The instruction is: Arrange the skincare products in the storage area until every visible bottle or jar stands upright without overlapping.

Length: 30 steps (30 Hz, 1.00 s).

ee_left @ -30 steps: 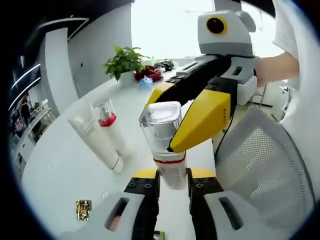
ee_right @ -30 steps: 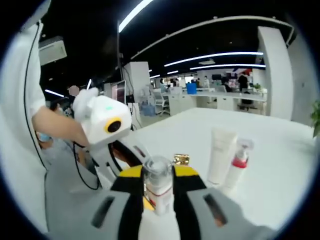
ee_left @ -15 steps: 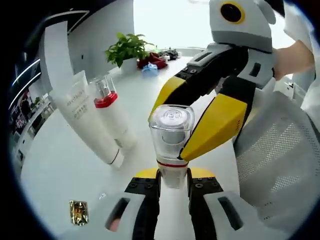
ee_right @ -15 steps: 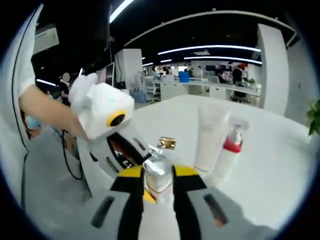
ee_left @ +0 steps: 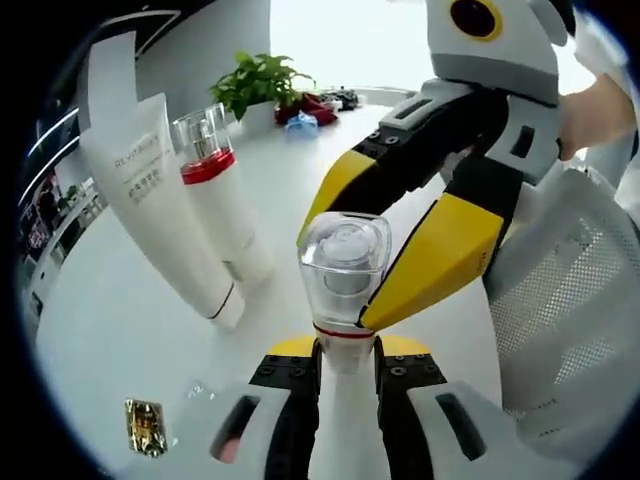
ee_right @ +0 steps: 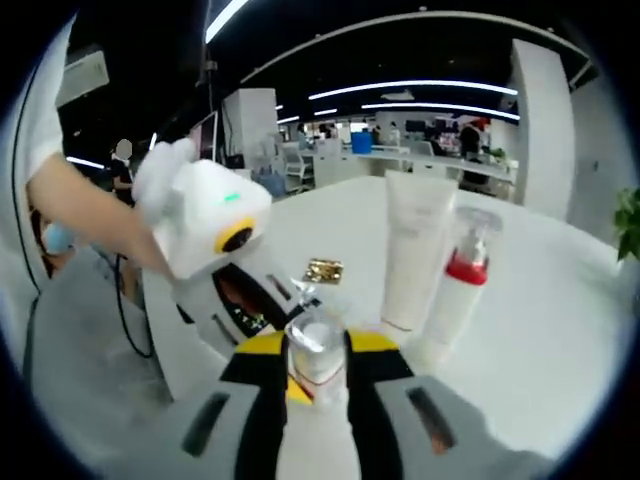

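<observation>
A clear-capped bottle point(ee_left: 343, 275) is gripped from both sides: left tongs point(ee_left: 345, 375) clenched on its white body, right tongs point(ee_right: 317, 385) near its cap. Beside it on the white desk point(ee_left: 120, 340) stand a white tube point(ee_left: 150, 190) and a red-collared pump bottle point(ee_left: 215, 195), upright and touching

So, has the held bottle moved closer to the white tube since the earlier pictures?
Yes. In the right gripper view the bottle, with both grippers, now sits nearer the white tube and the gold packet on the table.

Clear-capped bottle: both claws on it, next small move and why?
Probably lower the clear-capped bottle onto the bare white table beside the white tube and red-collared pump bottle, both upright. Left claw and right claw both clamp it, apparently off the table.
</observation>
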Tool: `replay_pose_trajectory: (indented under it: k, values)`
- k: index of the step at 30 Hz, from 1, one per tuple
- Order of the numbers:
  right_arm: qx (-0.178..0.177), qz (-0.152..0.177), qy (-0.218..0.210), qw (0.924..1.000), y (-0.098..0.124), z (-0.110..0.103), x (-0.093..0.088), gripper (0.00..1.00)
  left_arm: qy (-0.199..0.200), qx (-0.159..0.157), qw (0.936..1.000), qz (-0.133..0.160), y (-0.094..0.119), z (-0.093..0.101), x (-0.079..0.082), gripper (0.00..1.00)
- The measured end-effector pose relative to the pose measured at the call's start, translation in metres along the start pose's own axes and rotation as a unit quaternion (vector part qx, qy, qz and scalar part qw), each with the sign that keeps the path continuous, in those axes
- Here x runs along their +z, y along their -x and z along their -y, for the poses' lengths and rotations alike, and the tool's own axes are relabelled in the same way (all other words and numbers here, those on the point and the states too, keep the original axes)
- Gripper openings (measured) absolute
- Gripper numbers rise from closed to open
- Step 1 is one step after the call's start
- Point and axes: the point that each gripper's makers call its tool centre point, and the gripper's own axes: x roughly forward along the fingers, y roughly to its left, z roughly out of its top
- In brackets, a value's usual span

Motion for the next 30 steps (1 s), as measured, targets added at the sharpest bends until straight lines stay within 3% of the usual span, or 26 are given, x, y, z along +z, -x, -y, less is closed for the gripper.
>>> replay_pose_trajectory:
  k: [4,11,17,22,30]
  values:
    - [-0.009,0.0,0.003,1.0,-0.002,0.002,-0.001,0.22,-0.001,-0.001,1.0,0.003,-0.001,-0.002,0.002,0.17]
    - [-0.034,-0.028,-0.001,0.999,-0.008,0.007,-0.019,0.22,-0.007,-0.008,0.9999,0.005,-0.004,-0.002,0.005,0.16]
    - [-0.089,-0.059,-0.02,0.9941,-0.007,0.015,-0.031,0.22,-0.014,-0.008,0.9999,0.005,-0.008,-0.004,0.007,0.16]
    - [-0.13,-0.058,-0.045,0.9888,-0.005,0.02,-0.034,0.19,-0.018,-0.002,0.9998,-0.001,-0.011,-0.008,0.005,0.17]
    - [-0.169,-0.049,-0.061,0.9825,-0.007,0.026,-0.033,0.19,-0.011,0.005,0.9999,-0.004,-0.009,-0.007,0.001,0.23]
